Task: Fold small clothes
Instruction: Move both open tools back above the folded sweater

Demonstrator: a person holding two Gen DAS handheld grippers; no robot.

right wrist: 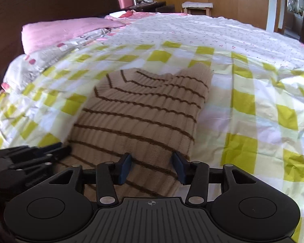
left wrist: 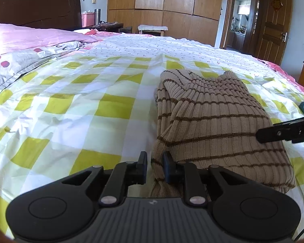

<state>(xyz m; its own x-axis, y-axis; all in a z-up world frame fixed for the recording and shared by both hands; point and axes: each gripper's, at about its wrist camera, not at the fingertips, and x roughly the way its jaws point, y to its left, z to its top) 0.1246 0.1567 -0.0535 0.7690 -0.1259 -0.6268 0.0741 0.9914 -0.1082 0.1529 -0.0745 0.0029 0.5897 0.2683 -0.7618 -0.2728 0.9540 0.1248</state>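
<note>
Sweater (left wrist: 216, 117) lies folded; left hand-held gripper (left wrist: 155, 163) pinches its edge; right hand-held gripper (right wrist: 152, 165) spread.

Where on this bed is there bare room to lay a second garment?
Bare checked sheet runs between the striped sweater and the pillows; more lies right of the sweater, toward the floral sheet. It is crowded at the sweater's near edge, where the left gripper and right gripper work.
</note>
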